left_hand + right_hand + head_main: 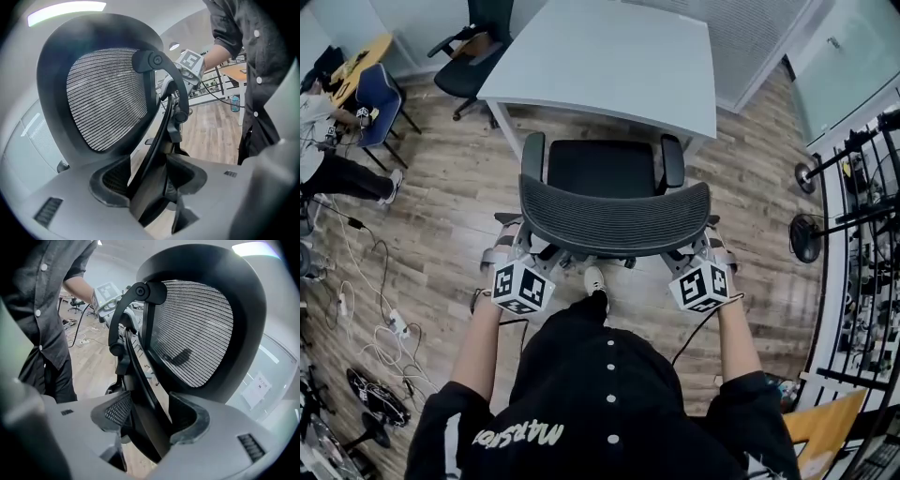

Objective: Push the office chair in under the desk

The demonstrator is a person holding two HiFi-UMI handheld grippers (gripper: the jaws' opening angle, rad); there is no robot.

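Head view: the person stands close behind the office chair (614, 220), one gripper in each hand. The left gripper (517, 251) and the right gripper (701, 251) each clamp, jaws wide, on an outer edge of the backrest frame. The chair stands on the wood floor (441, 206), its seat front just at the near edge of the tabletop (609, 56). The push seems under way. Next comes a straight, even shove, so the armrests (532, 155) slide under instead of catching.
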